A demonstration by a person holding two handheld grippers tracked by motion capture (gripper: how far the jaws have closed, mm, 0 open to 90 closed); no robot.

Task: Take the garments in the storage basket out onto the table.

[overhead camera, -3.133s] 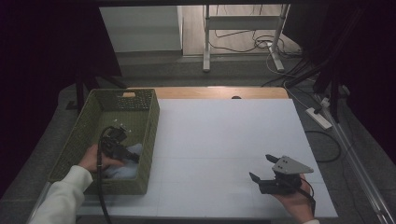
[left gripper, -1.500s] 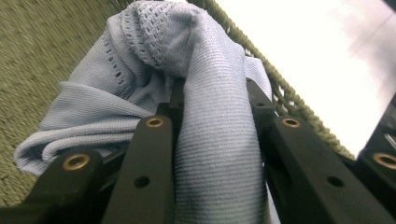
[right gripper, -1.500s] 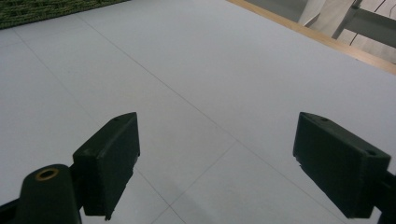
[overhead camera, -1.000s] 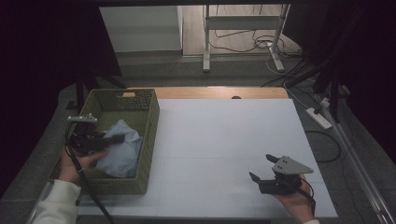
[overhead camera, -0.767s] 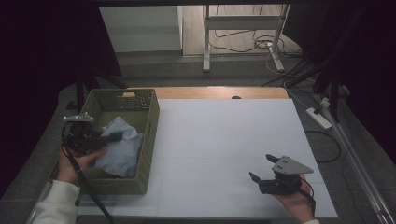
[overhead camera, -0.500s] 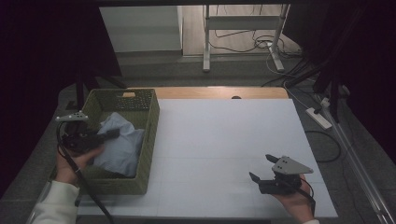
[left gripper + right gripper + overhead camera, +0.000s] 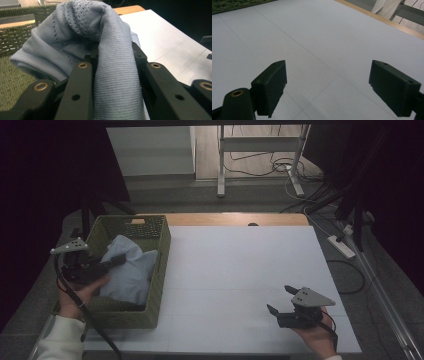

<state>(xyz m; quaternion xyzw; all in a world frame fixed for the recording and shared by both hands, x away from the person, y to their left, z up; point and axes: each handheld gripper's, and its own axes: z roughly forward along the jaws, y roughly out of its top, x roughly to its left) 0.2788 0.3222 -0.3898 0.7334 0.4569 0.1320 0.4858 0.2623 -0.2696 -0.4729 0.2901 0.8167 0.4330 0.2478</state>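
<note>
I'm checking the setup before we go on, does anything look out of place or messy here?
Nothing stands out. The blue cloth sits bunched in the green basket, pinched by the left gripper. The right gripper rests open over the bare white table.

High view overhead, looking forward-down; tool views low, close; all share white table

Pale blue cloth: lower end cut off by the bottom edge between the left gripper jaws; pads hidden under its folds. Green basket: floor beneath the cloth hidden. Person's sleeve: cut off at the bottom edge.
</note>
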